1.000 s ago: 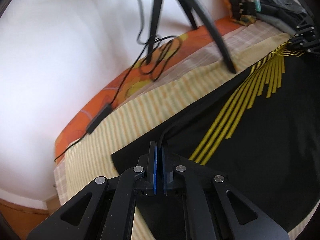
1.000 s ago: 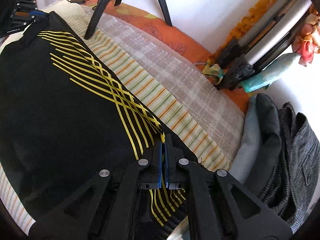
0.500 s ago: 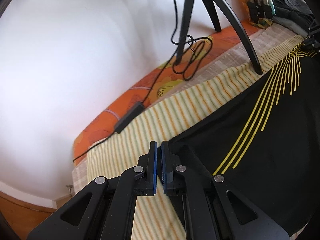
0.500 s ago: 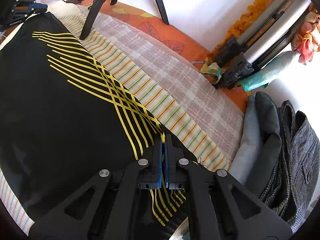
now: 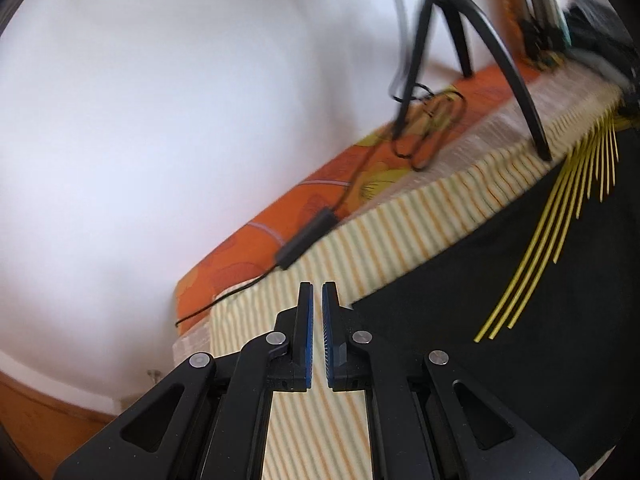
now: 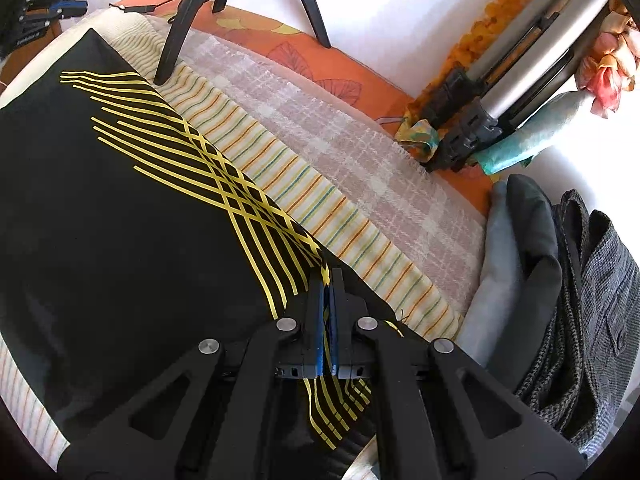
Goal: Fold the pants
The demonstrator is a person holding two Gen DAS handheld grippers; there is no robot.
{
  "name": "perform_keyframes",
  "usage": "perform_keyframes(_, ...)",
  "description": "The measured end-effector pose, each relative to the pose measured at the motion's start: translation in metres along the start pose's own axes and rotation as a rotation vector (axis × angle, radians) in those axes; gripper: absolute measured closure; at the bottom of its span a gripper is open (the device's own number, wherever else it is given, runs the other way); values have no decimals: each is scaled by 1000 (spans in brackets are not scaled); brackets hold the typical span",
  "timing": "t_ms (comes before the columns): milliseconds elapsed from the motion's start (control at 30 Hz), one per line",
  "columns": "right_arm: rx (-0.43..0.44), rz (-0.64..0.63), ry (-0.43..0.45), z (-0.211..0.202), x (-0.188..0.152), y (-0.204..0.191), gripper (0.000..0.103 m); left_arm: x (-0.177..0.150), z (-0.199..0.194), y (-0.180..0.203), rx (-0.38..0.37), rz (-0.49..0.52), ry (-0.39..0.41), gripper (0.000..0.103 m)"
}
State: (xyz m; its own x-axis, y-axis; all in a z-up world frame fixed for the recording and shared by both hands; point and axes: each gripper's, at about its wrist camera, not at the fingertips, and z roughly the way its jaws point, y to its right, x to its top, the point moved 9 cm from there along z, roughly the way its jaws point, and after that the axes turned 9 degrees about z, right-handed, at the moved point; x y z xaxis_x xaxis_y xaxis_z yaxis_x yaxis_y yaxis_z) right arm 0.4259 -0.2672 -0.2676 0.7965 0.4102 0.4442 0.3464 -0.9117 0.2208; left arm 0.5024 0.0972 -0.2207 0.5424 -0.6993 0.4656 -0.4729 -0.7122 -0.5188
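Note:
Black pants (image 6: 120, 220) with yellow stripes lie spread flat on a striped sheet (image 6: 320, 192) over a bed. My right gripper (image 6: 328, 276) is shut on the pants' near edge, where the yellow stripes cross, and a strip of fabric hangs between its pads. In the left wrist view the pants (image 5: 500, 280) lie to the right. My left gripper (image 5: 316, 286) hovers over the bare sheet (image 5: 400, 232) just off the pants' corner, its jaws nearly together with nothing between them. The left gripper (image 6: 52, 6) also shows at the far top left in the right wrist view.
Black tripod legs (image 6: 176, 32) stand on the bed beside the pants' far edge. A cable with an adapter (image 5: 308, 240) runs along the orange cover. Grey clothes (image 6: 560, 280) are piled at the right. The bed's end and a wooden floor (image 5: 40, 412) lie to the left.
The left gripper held the pants' corner one second ago; it has let go and drawn back, up and left, over the bare sheet. The right gripper has kept still.

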Motion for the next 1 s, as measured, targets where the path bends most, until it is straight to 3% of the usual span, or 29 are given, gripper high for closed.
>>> perform_keyframes(100,6,4,0,-1,1,1,101,-7,-7,-7,-17,-40,3,98)
perform_keyframes(233,21,27,-15,0,0,5,101,-18,-17,17,-64,-9,-8,98)
perform_keyframes(300,21,57,-8,-2,0,10,95,-20,-27,36,-89,12,2,98)
perform_keyframes(367,-4,95,5,-9,-1,19,66,-19,-36,54,-116,30,19,98)
perform_keyframes(433,-41,129,37,-21,-2,28,44,-15,-46,74,-155,50,42,96)
perform_keyframes(467,-40,146,48,-28,-4,31,40,-13,-51,82,-168,56,51,94)
perform_keyframes(633,-11,256,72,-58,-22,38,38,6,-78,131,-256,96,110,90)
perform_keyframes(767,8,316,70,-72,-43,33,37,19,-101,170,-327,129,157,80)
perform_keyframes(1000,-8,359,44,-75,-84,16,37,27,-122,237,-417,208,174,80)
